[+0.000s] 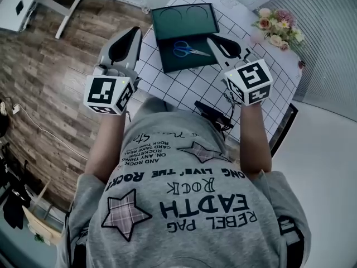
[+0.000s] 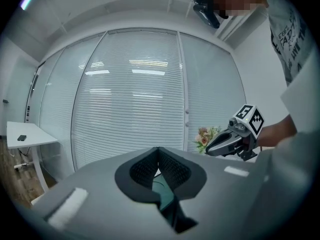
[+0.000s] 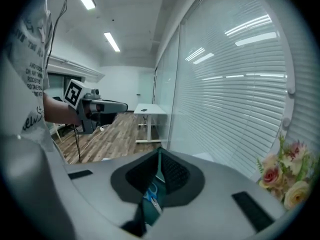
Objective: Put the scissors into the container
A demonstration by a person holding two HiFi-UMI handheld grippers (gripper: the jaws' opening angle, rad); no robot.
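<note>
My left gripper (image 2: pixel 158 151) has its 2 fingers (image 2: pixel 172 170) pressed together, holding nothing. My right gripper (image 3: pixel 160 153) is likewise closed and empty. The blue-handled scissors (image 1: pixel 189 50) lie inside the dark green rectangular container (image 1: pixel 184 24) on the white grid-patterned tabletop (image 1: pixel 184 85).

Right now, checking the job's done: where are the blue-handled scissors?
Head view, top centre: blue-handled scissors lie inside the dark green rectangular container, close beside the right gripper.

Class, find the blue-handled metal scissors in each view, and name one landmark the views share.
Head view: scissors top centre, inside the dark green container.
Left gripper view: not in it.
Right gripper view: scissors low centre, seen past the jaws.
Shared: pink flower bouquet.
</note>
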